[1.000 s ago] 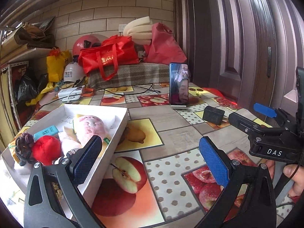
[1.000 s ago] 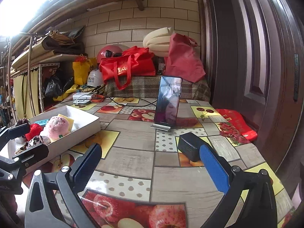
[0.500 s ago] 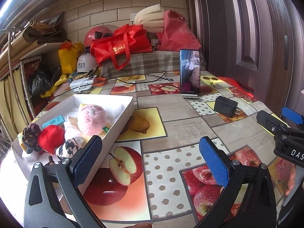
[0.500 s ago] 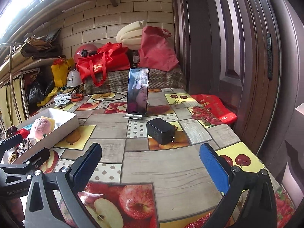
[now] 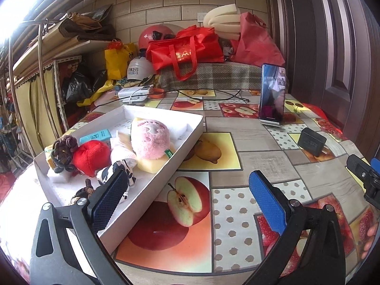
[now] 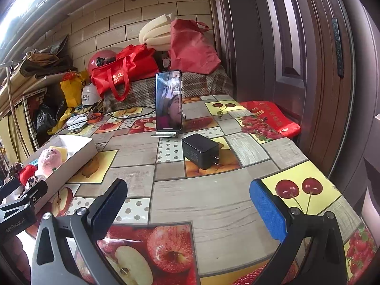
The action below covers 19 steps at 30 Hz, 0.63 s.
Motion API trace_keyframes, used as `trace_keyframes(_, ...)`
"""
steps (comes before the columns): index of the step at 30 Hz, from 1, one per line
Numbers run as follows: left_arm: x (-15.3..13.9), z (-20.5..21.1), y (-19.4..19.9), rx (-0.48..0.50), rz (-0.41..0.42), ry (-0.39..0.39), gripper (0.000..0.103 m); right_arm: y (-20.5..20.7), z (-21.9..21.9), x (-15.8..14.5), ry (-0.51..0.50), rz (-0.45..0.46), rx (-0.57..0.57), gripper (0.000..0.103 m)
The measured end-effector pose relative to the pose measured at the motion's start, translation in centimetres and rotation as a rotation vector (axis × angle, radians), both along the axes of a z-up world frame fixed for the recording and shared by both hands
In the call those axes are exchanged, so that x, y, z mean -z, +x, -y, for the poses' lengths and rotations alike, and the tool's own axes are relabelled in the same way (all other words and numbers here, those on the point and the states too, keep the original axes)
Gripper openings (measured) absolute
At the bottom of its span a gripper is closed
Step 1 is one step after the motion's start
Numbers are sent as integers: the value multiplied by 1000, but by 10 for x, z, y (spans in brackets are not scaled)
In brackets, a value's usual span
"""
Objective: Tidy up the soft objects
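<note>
A white box (image 5: 190, 140) lies on the left of the table. It holds a pink plush (image 5: 150, 140), a red plush (image 5: 91, 156), a brown curly toy (image 5: 63, 153), a black-and-white plush (image 5: 108, 174), a yellow sponge (image 5: 148, 166) and a teal packet (image 5: 96, 135). My left gripper (image 5: 187, 201) is open and empty above the table, beside the box's near corner. My right gripper (image 6: 190, 204) is open and empty over the table's right part. The box (image 6: 78, 152) and the pink plush (image 6: 48, 161) also show in the right wrist view.
A phone (image 5: 272, 96) stands upright on a stand at mid-table, also in the right wrist view (image 6: 168, 102). A black charger (image 6: 200, 150) lies in front of it. Red bags (image 5: 185, 49), helmets and cables crowd the far end. A wooden door (image 6: 296, 71) runs along the right.
Both grippers have pulled back and up. The left view has drawn away from the box; the right view has swung right, toward the charger and door. Both stayed open.
</note>
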State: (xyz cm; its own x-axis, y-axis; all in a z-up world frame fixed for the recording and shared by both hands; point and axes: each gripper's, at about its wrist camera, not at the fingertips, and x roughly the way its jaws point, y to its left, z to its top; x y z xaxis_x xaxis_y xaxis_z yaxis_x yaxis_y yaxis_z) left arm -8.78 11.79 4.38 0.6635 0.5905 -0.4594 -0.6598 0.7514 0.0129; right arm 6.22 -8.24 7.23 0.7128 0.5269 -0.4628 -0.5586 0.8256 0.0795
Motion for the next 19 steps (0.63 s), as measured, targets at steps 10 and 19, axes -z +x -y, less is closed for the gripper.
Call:
trace_keyframes(10, 1, -2, 5, 13, -17, -16, 103, 0, -2, 1, -5, -1, -7, 103)
trace_keyframes(19, 2, -1, 5, 32, -13, -15, 103, -1, -3, 2, -6, -1, -7, 103)
